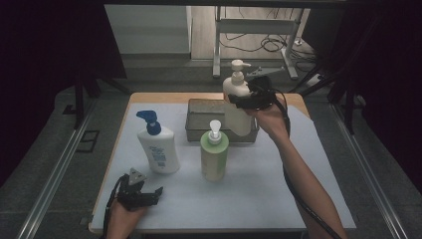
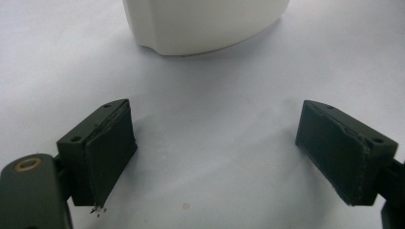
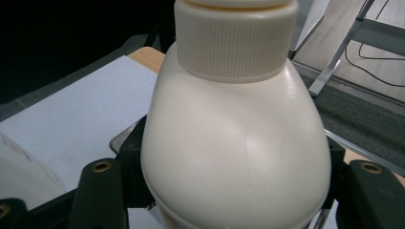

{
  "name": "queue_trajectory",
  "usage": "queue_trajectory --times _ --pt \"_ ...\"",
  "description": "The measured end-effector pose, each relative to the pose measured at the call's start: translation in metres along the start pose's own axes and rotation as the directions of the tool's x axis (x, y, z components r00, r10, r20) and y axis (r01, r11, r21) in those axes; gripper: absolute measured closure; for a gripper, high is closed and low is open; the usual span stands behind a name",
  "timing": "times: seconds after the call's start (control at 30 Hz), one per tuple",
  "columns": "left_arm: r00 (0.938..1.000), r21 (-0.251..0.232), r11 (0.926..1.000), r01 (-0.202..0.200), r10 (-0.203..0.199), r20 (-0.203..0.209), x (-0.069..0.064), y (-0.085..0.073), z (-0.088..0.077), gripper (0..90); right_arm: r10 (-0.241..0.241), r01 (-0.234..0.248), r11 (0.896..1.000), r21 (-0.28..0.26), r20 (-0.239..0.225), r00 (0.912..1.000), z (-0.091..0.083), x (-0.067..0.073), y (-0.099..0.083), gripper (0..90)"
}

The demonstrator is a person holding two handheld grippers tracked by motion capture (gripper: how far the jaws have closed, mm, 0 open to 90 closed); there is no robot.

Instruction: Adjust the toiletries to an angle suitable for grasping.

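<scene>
A cream pump bottle [image 1: 237, 94] is held over the right part of a grey metal tray [image 1: 201, 119], and my right gripper [image 1: 245, 100] is shut on its upper body. In the right gripper view the cream bottle [image 3: 229, 143] sits tight between the two jaws. I cannot tell whether its base touches the tray. My left gripper [image 1: 151, 188] rests open near the table's front left corner. In the left gripper view that gripper [image 2: 215, 152] has nothing between its jaws, and the base of a white bottle [image 2: 205, 24] stands just ahead.
A white bottle with a blue pump [image 1: 157, 144] stands left of centre on the white mat [image 1: 278, 184]. A green bottle with a white pump [image 1: 214, 152] stands at the middle, just in front of the tray. Dark floor and metal rails surround the table.
</scene>
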State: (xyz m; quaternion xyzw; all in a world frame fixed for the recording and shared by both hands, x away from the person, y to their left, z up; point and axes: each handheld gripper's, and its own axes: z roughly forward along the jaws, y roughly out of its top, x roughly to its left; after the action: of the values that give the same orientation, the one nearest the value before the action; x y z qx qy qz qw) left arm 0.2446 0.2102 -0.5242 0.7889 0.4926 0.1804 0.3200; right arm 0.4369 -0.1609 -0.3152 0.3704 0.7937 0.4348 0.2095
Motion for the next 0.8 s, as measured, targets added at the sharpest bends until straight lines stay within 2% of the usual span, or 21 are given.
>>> queue_trajectory --times 0.53,0.8 --pt "1.0000 0.001 1.0000 -0.001 0.001 0.001 0.000 0.000 0.000 12.6 -0.002 0.002 1.000 -0.009 0.003 1.0000 0.031 0.002 0.015 36.6" --pt "1.0000 0.000 1.0000 0.000 0.000 0.002 0.000 0.000 0.000 12.6 0.007 -0.007 1.000 -0.018 0.003 1.0000 0.048 0.004 0.016 36.6"
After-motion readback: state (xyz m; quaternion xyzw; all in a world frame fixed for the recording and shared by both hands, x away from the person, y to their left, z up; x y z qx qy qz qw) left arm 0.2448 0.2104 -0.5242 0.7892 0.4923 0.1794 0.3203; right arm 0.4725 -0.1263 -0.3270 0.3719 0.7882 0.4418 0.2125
